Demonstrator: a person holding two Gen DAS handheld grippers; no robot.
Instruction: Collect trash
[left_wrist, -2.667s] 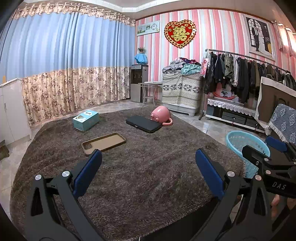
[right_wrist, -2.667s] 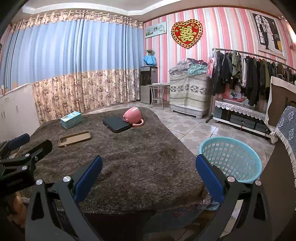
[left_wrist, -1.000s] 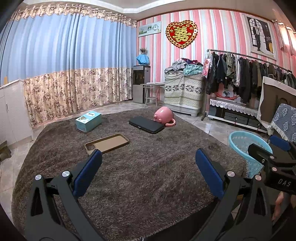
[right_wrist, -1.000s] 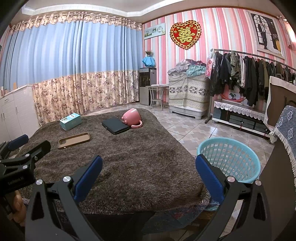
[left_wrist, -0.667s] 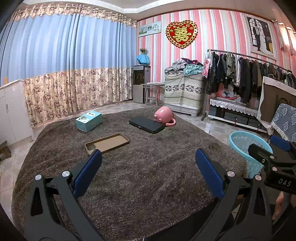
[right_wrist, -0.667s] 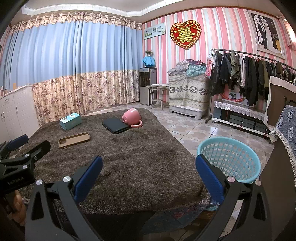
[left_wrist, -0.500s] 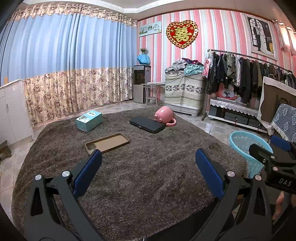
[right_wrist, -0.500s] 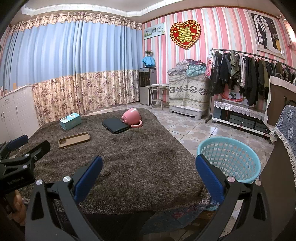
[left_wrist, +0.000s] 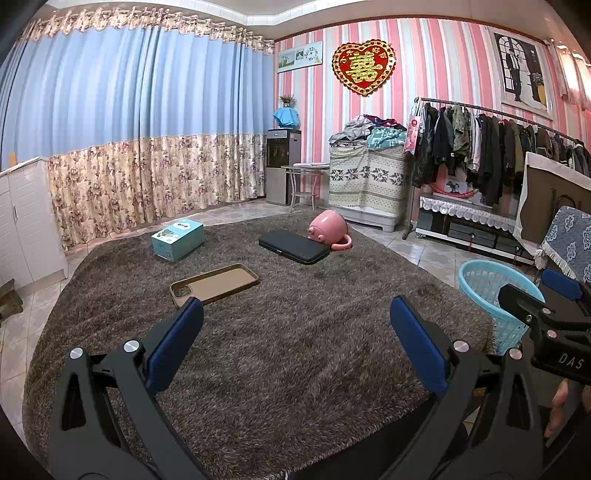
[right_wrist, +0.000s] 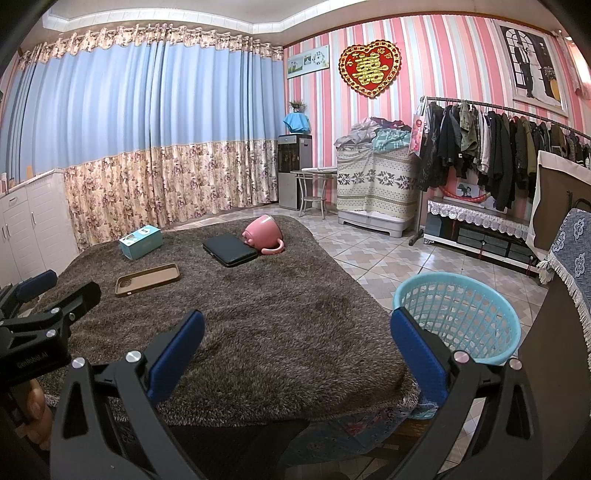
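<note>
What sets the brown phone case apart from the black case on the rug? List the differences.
The brown phone case is an open shell lying hollow side up, with a camera cutout at one end; the black case is closed and looks thicker. The brown phone case lies alone, nearer the grippers; the black case lies farther back with the tipped pink mug against its far end. Both are flat, rounded rectangles resting on the shaggy rug, and neither is held.
</note>
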